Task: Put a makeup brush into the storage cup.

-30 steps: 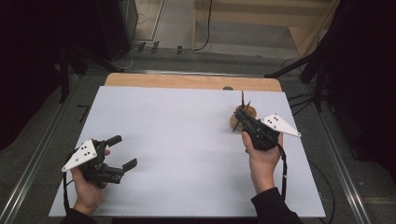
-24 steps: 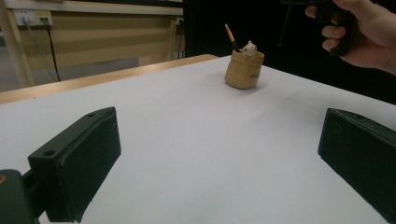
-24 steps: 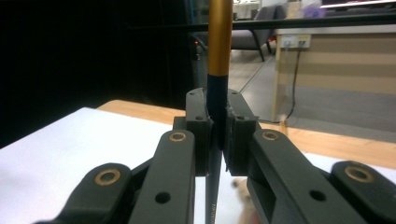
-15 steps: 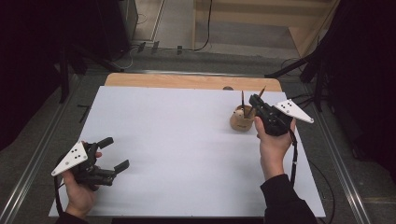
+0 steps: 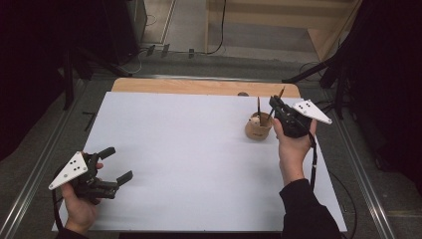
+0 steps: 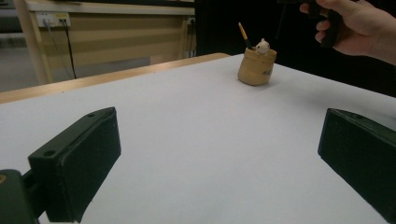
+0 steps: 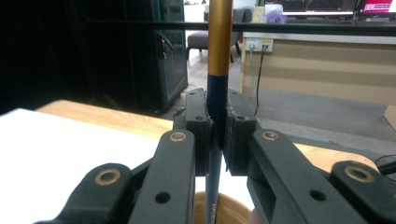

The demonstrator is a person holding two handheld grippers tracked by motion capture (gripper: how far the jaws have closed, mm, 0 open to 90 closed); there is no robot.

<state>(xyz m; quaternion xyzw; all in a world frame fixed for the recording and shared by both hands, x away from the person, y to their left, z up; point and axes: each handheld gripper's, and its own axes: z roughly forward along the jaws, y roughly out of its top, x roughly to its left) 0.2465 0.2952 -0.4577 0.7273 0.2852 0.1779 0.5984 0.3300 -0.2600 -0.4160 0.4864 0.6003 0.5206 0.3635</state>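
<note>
White table (image 5: 189,164), dark room. Near its far right corner sits a tan holder (image 5: 258,128), label unreadable, one brush inside. My right gripper (image 7: 215,135) pinches a pencil (image 7: 218,56) just beside it; my left gripper (image 5: 110,167) gapes wide, nothing in it.

A slim pen with a dark blue lower barrel and a gold upper part (image 7: 218,93) stands upright, clamped at the blue section just below the colour change; its lower end reaches down toward the mouth of the holder beneath it. In the high view its gold tip (image 5: 281,92) shows at the far right of the white table sheet. Just left of it, resting on the sheet, stands a small tan, rounded pen holder shaped like a sack (image 5: 258,128), upright, with a little pale figure at its rim. A second thin, dark pen with a gold band (image 6: 245,36) leans inside it, tilted slightly.
</note>
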